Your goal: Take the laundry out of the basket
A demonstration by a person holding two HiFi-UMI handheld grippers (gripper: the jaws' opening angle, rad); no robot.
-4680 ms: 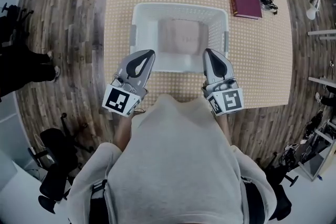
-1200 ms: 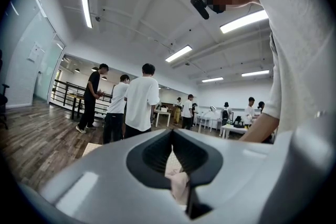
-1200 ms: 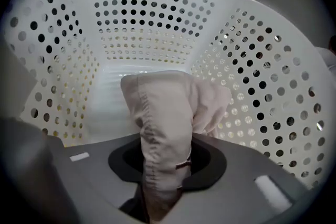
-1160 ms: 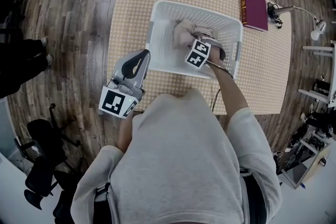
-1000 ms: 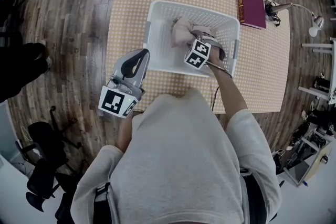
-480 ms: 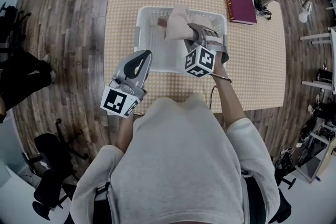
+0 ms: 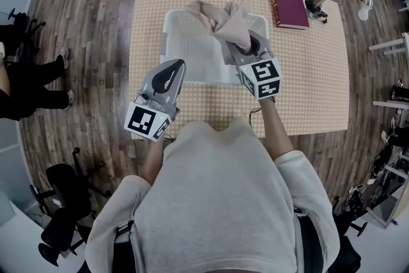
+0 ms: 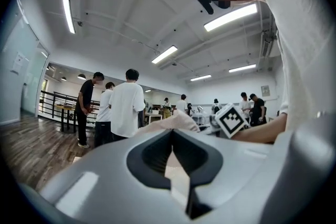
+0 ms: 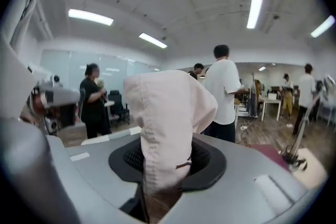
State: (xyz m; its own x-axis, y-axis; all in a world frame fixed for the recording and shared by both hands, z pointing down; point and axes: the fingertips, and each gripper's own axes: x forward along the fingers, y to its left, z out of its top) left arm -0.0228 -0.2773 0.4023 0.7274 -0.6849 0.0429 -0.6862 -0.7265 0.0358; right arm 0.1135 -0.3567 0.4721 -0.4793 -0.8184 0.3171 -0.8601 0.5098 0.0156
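A pale pink garment (image 7: pixel 225 20) hangs above the white laundry basket (image 7: pixel 167 41), bunched and trailing toward the basket's far rim. My right gripper (image 7: pixel 246 48) is shut on it over the basket's right side. In the right gripper view the cloth (image 9: pixel 164 113) stands up out of the closed jaws of that gripper (image 9: pixel 157 176). My left gripper (image 7: pixel 171 68) hovers at the basket's near left corner, shut and holding nothing. The left gripper view shows this gripper (image 8: pixel 172 135), with the lifted garment (image 8: pixel 176 120) beyond it. The basket's inside looks bare where it shows.
The basket stands on a beige dotted table (image 7: pixel 313 73). A dark red book (image 7: pixel 287 3) and a desk lamp (image 7: pixel 358 0) lie at the table's far right. People stand beyond the far edge and at the left (image 7: pixel 32 86); wooden floor surrounds the table.
My right gripper has risen out of the basket with the pink garment and drawn back toward me. The cloth now hangs above the rim. The left gripper has stayed put.
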